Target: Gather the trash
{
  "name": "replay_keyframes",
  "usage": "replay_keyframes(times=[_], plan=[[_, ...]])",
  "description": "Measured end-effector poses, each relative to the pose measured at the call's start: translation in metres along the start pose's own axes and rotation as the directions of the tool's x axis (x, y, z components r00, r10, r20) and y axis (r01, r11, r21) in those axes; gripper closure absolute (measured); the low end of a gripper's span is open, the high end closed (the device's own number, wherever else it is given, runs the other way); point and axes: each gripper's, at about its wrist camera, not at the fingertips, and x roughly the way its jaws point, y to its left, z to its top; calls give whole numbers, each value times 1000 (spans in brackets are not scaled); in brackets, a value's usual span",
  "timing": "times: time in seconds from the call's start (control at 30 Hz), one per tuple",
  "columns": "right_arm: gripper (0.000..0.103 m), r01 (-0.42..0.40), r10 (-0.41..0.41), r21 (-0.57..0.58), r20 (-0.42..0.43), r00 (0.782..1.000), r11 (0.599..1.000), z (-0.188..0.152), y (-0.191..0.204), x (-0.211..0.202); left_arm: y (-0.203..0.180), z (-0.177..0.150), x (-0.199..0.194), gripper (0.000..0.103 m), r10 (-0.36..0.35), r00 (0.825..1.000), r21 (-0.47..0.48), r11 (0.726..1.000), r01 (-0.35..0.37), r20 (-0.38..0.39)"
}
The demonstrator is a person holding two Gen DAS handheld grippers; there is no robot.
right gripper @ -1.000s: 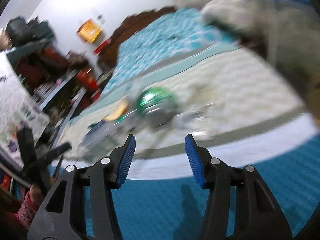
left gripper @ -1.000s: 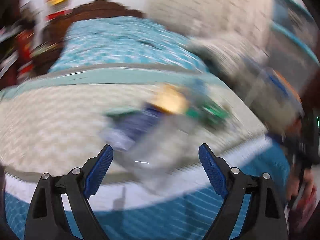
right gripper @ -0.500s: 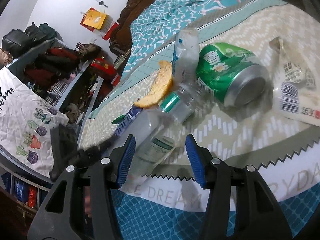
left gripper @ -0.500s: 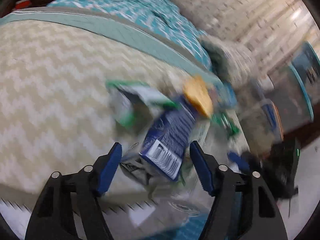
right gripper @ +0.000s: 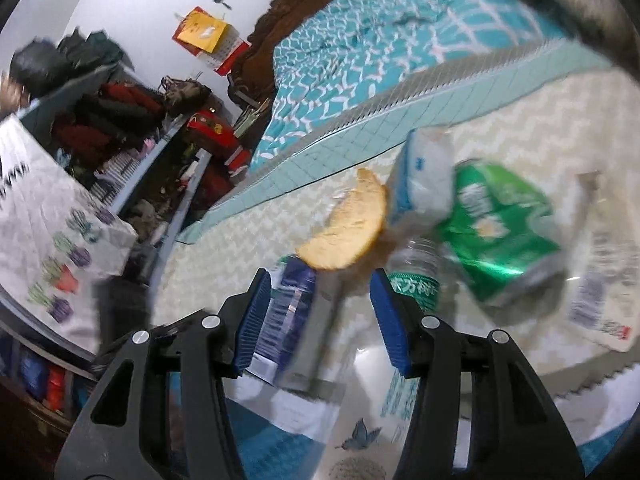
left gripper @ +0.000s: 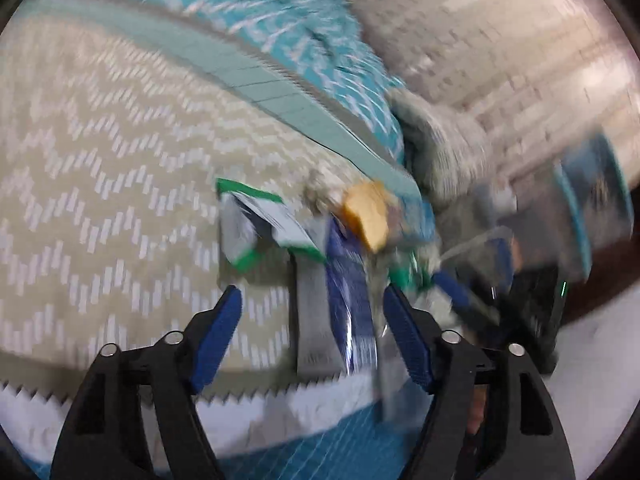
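Straddling the blue wrapper [right gripper: 294, 312], both grippers' jaws gape beside a green-labelled bottle [right gripper: 416, 276] printed 东方树叶.

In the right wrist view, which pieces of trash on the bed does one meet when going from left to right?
Blue packet → piece of bread → clear plastic bottle → green can → white wrapper with a barcode.

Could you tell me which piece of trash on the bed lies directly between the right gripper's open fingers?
The blue wrapper lies between the right gripper fingers. The green can, clear bottle and bread piece lie beyond or right.
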Motion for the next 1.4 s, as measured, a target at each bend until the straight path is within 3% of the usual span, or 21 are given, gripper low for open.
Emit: replay_keyframes(times=[0.1,0.17,0.27,0.4,0.47,0.5,0.57,0.67,0.87,1.0,1.17,1.27,1.4], plan=[[48,-2,5,46,-49,999,999,10,4,19,18,15,15,28,-64,998,-129,990,62,-12],[47,74,-72,20,-90,993,997,21,7,33,25,18,28,28,-78,997,-182,981,72,-24],[48,192,-193,-17,-116,974,981,42,0,48,26,19,34,29,-43,999,-192,981,39,-17],[48,201,-191,47,-161,968,978,57,-20,68,18,21,47,33,-38,999,-183,983,36,-5],[51,200,-190,50,-166,968,978,59,-24,78,19,22,56,60,-37,999,-198,980,33,-17],[54,195,-183,50,-173,968,980,59,-25,85,22,21,57,65,-42,999,-208,977,36,-24],[77,193,-180,57,-190,965,979,55,-30,95,28,18,62,98,-50,998,-222,974,40,-38],[93,149,-137,70,-161,977,986,50,-26,86,32,12,54,98,-53,998,-213,976,47,-22],[93,59,-61,-35,-53,997,998,31,8,28,23,-5,-5,98,-92,990,-147,983,107,105],[93,-4,5,-92,9,1000,996,1,24,-24,7,-25,-46,98,-99,986,-63,992,108,135],[93,-9,16,-76,88,996,997,-52,8,-94,-36,-66,-65,98,-125,989,131,985,114,76],[93,55,-49,-41,131,990,998,-90,-15,-129,-56,-95,-62,98,-152,988,228,963,146,9],[89,75,-83,87,98,992,993,-130,-59,-151,-69,-131,-42,98,-135,987,291,944,155,-90]])
